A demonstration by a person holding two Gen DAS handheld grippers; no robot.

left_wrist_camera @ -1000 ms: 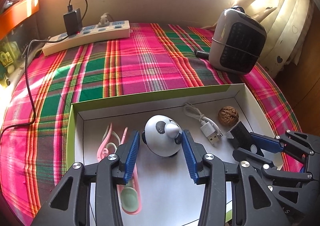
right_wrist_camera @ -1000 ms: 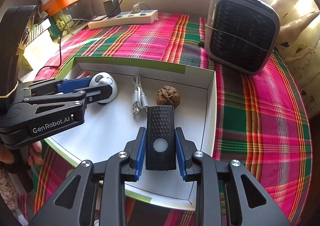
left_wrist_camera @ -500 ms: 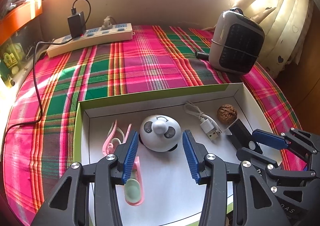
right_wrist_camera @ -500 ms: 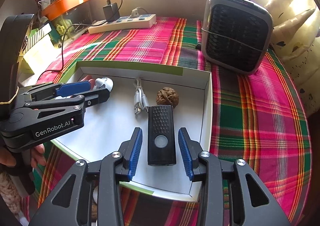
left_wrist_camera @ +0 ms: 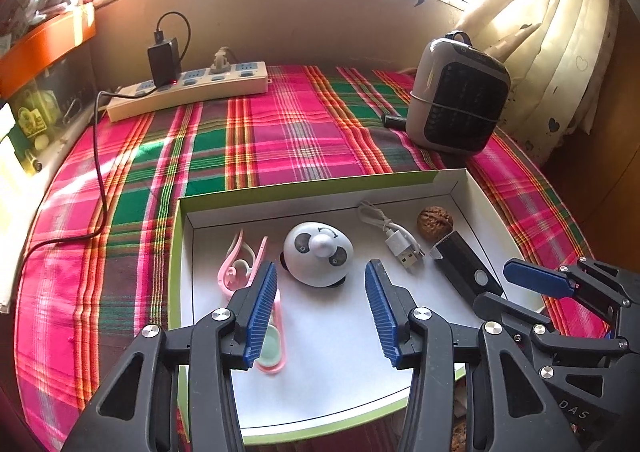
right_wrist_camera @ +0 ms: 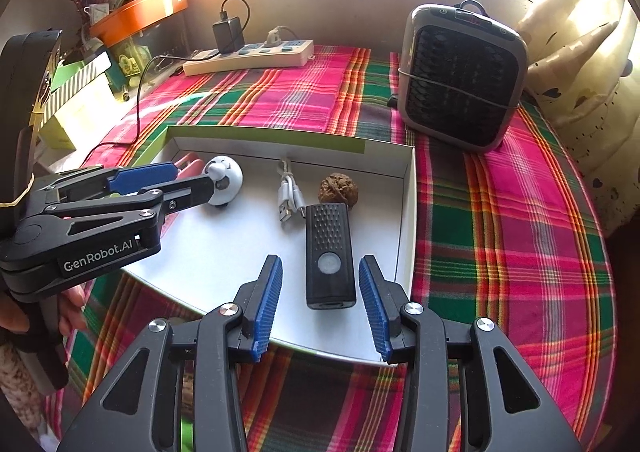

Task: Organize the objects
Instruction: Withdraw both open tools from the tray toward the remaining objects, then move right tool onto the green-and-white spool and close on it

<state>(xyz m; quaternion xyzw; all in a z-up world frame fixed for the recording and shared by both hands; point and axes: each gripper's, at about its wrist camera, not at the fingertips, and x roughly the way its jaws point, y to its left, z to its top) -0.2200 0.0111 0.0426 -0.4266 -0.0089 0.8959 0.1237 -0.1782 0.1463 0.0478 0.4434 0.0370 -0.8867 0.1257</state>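
Above the box [left_wrist_camera: 182, 236], left hand-held gripper [left_wrist_camera: 320, 306] wide, right hand-held gripper [right_wrist_camera: 320, 306] wide, both empty

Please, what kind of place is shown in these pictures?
Most likely a home room, with a table beside a sunny window. The signs: a plaid tablecloth, a heart-print curtain, a power strip with a charger plugged in, and a small heater standing on the cloth.

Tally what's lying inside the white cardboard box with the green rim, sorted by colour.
Pink: 1, plastic clip-style utensil
White: 2, round panda gadget, coiled USB cable
Brown: 1, wrinkled walnut
Black: 1, rectangular ribbed light
Total: 5
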